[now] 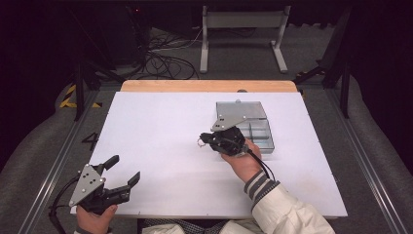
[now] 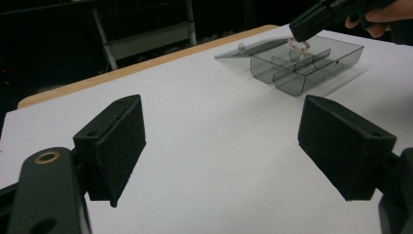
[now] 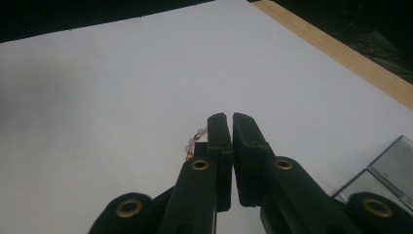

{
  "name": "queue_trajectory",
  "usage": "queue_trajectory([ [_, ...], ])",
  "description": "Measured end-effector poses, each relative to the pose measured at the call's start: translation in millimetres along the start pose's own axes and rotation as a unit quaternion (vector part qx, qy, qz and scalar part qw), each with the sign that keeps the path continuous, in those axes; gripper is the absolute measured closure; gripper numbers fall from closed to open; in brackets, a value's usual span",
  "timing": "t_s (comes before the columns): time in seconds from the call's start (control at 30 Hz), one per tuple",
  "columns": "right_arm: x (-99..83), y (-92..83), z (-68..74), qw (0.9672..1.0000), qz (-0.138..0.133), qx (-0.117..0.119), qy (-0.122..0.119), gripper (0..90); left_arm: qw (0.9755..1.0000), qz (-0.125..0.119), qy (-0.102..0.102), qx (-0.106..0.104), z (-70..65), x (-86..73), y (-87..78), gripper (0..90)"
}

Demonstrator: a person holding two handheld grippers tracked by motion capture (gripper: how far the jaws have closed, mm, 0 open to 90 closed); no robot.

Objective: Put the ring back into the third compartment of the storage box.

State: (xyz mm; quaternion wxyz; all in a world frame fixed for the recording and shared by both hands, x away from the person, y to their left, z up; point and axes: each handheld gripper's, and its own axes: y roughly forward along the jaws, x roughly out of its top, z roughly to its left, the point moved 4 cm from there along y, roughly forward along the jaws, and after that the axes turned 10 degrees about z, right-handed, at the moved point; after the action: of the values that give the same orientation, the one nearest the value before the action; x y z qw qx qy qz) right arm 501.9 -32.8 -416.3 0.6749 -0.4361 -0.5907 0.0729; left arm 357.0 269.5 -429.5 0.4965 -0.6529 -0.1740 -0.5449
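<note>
My right gripper (image 1: 200,140) has its jaws pressed almost flat together, with only a hairline slit showing between them in the right gripper view. Pinched in that slit is a small beaded bracelet (image 3: 194,141): pale pink beads with gold ones between, poking out to the left of the left jaw just below its tip. In the high view I see the same bracelet as a tiny loop dangling off the jaw tips, above the white surface (image 1: 160,146) and not touching it as far as I can tell. The hand (image 1: 243,163) holding this gripper comes in with a striped cuff and a pale sleeve.

Behind the right jaws, off to their rear right, sits a smoky clear plastic organiser box (image 1: 253,129) with its lid (image 1: 241,109) thrown open and lying flat. From the left gripper view, I can count several divided compartments inside it; the bracelet hangs in front of the box there, so I cannot tell whether it is over a compartment.

My left gripper (image 1: 122,169) is well apart from all this, with its jaws spread wide. Nothing sits between them but bare white surface, and the box lies far ahead, beyond the right jaw.
</note>
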Motion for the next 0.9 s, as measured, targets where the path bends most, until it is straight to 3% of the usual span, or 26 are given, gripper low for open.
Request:
queue_trajectory([
  [0.9,-23.4,-35.3,-61.0,0.9963,0.015,-0.068,0.05,87.2,1.0,0.004,0.004,0.001,0.2,-0.3,0.4,18.2],
])
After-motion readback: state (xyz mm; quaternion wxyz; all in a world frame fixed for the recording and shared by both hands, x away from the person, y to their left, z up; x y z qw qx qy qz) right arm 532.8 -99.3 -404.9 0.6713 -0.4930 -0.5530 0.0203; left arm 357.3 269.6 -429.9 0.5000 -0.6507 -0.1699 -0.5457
